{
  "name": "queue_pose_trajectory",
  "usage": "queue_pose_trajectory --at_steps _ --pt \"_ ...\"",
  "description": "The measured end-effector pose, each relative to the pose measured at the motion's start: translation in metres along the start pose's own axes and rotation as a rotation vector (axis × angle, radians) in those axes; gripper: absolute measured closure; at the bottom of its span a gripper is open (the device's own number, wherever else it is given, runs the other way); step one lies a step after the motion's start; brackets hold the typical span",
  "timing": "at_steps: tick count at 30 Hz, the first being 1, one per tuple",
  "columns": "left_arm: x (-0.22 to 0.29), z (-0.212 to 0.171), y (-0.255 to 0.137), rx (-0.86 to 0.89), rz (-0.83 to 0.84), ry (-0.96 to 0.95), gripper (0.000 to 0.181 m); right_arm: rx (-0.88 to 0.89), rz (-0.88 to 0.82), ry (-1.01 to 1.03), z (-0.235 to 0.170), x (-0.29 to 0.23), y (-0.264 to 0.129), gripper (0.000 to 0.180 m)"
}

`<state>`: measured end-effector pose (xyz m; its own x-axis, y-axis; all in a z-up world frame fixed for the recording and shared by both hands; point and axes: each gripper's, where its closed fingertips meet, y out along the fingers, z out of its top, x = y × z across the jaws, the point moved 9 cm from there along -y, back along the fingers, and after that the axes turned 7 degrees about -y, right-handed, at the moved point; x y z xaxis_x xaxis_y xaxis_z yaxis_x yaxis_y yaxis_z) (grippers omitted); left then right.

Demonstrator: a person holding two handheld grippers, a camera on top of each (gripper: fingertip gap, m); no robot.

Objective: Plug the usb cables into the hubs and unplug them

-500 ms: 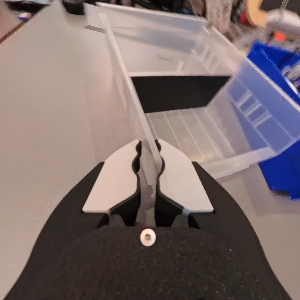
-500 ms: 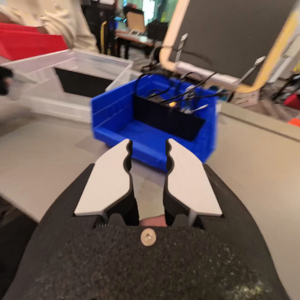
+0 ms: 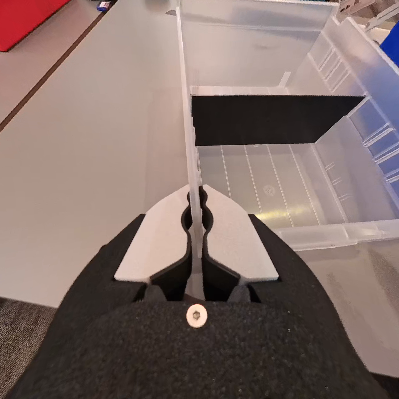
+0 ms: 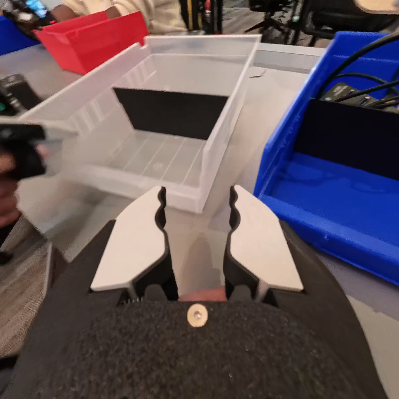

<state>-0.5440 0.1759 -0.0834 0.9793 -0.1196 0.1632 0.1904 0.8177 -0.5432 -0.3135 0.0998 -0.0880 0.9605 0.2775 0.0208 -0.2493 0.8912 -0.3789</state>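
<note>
The left gripper point(image 3: 195, 194) is clamped on the near side wall of the clear plastic bin point(image 3: 323, 234), which has swung to sit squarer ahead of it than half a second ago. The right gripper point(image 4: 197, 195) stands wider than before, holding nothing, with the clear bin straight ahead now. The blue bin point(image 4: 323, 216) has slid off to its right; the cables point(image 4: 354, 82) and hubs point(image 4: 340, 91) lie behind that bin's black divider point(image 4: 345, 138). Probably bins are being arranged; no plugging yet
</note>
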Motion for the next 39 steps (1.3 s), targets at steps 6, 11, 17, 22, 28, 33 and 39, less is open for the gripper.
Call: queue_pose_trajectory --at_steps 6,11,17,22,28,33,39 --pt "-0.006 -0.01 -0.017 0.025 -0.03 0.021 0.178 -0.024 -0.118 -0.056 0.014 -0.003 0.033 0.173" --pt "-0.001 0.002 -0.043 0.158 0.009 0.058 0.178 0.026 -0.16 -0.166 0.03 -0.013 0.019 0.173" --pt "0.067 0.039 -0.084 0.442 -0.073 0.085 0.178 0.311 -0.307 -0.235 0.086 0.026 -0.05 0.174" --pt "0.2 0.071 -0.09 0.494 -0.214 0.14 0.177 0.404 -0.513 -0.202 0.11 0.128 -0.129 0.176" --pt "0.401 0.059 -0.048 0.321 -0.37 0.165 0.178 0.213 -0.718 -0.07 0.071 0.294 -0.204 0.176" --pt "0.529 -0.017 -0.009 0.127 -0.416 0.266 0.178 0.002 -0.715 0.105 -0.014 0.42 -0.245 0.176" --pt "0.567 -0.077 0.022 0.01 -0.365 0.294 0.178 -0.104 -0.63 0.125 -0.092 0.469 -0.243 0.176"
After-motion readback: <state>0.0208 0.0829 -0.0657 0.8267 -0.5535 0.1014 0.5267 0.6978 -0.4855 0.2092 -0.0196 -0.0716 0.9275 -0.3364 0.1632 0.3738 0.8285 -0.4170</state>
